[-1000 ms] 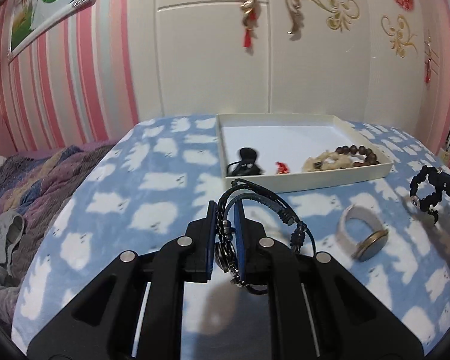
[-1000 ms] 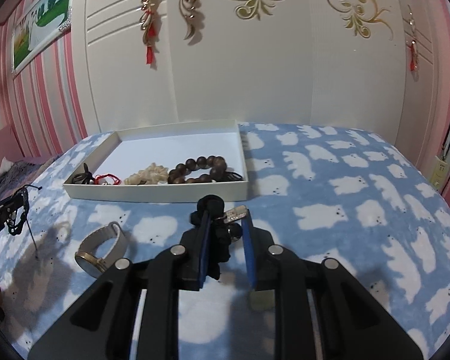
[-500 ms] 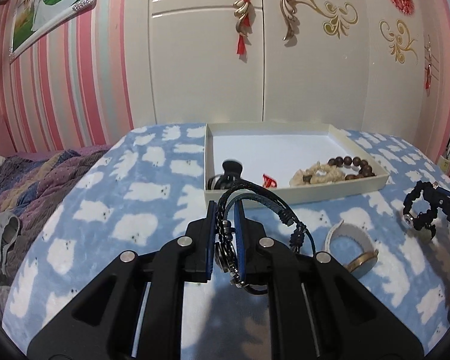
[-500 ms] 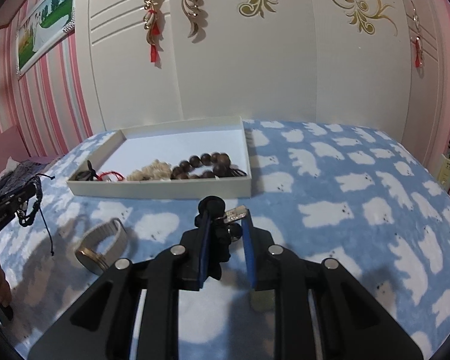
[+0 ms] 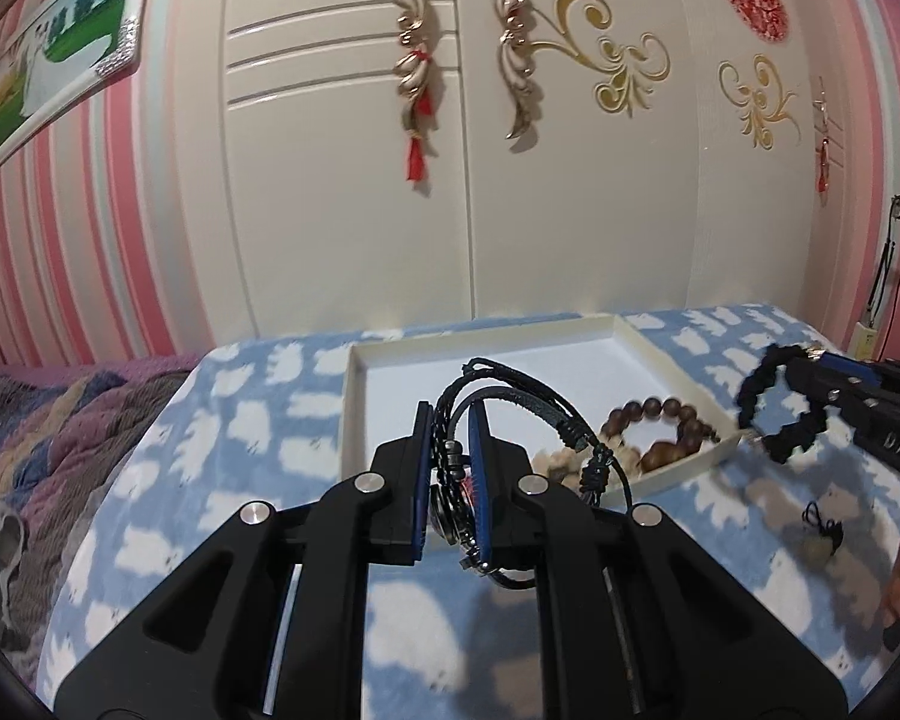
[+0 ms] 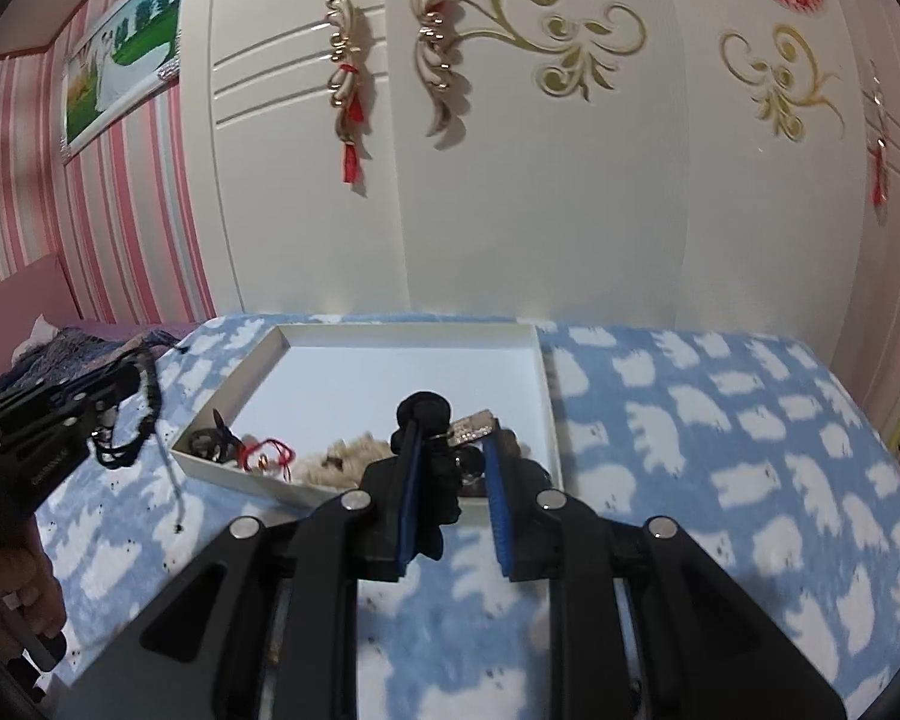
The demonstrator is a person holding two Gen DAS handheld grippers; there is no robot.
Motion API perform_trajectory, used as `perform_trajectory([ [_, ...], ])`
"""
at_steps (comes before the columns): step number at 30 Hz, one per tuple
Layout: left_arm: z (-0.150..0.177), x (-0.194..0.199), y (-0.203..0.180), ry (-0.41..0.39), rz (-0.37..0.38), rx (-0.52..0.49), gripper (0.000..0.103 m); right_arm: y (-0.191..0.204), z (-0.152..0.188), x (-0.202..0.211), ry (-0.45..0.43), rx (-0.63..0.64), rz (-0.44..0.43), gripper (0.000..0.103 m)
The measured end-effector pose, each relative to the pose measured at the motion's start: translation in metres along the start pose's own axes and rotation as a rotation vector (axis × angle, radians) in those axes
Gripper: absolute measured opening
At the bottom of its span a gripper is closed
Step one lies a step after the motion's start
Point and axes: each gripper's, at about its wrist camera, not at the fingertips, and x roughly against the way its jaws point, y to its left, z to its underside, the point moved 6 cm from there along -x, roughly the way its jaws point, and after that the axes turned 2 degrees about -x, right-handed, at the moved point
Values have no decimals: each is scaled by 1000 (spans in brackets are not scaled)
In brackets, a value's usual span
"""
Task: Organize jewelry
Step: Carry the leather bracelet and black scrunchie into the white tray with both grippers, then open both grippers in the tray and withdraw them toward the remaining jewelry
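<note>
My left gripper (image 5: 453, 420) is shut on a black leather cord bracelet (image 5: 510, 396) and holds it above the near edge of the white tray (image 5: 660, 354). My right gripper (image 6: 450, 438) is shut on a black beaded bracelet (image 6: 426, 414) with a silver clasp (image 6: 477, 425), also over the tray's near edge (image 6: 546, 396). That bracelet shows in the left wrist view (image 5: 780, 408) as a black loop. In the tray lie a brown bead bracelet (image 5: 660, 426), a pale bead string (image 6: 354, 450), a red cord piece (image 6: 267, 450) and a small black item (image 6: 210, 438).
The tray sits on a blue blanket with white bear shapes (image 6: 720, 450). A purple patterned quilt (image 5: 42, 438) lies at the left. A white wardrobe with gold ornaments (image 5: 510, 120) stands right behind the bed. The other gripper shows at the left in the right wrist view (image 6: 48, 420).
Both grippers have risen and moved forward toward the tray, each still holding its bracelet. The watch on the blanket has dropped out of sight below them.
</note>
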Motion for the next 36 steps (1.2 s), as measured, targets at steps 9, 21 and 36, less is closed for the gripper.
perform_trajectory([
  [9, -12, -45, 11, 14, 22, 61, 10, 4, -16, -56, 37, -7, -47, 20],
  [21, 40, -114, 28, 196, -30, 60, 10, 10, 27, -130, 217, 28, -38, 20],
  [36, 38, -116, 21, 176, -66, 42, 14, -3, 41, -136, 230, 37, 30, 23],
])
